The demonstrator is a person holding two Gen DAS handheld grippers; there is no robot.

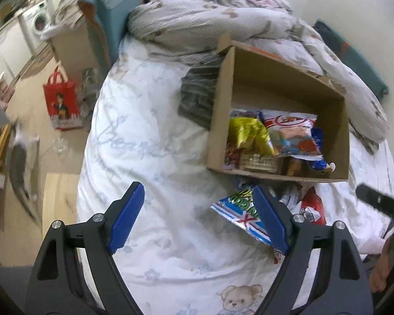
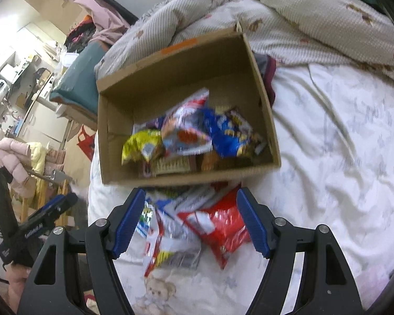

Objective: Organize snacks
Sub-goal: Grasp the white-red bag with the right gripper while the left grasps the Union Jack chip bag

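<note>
Cardboard box (image 1: 220,110) sits open on the white bedsheet (image 1: 149,120), right of centre in our left wrist view and centre in our right wrist view, with several snack packets (image 2: 186,134) piled at its near end. More packets lie loose on the sheet just below the box. Our left gripper (image 1: 197,218) has its jaws wide with nothing between them; a blue and white packet (image 1: 239,210) shows beside its right finger. Our right gripper (image 2: 190,221) is also wide, nothing gripped, above a red packet (image 2: 223,225), which is blurred. Only the left view shows a red bag (image 1: 61,99) on the floor and a washing machine (image 1: 38,22), upper left. Only the right view shows pink jackets (image 2: 10,155) at its left edge.
</note>
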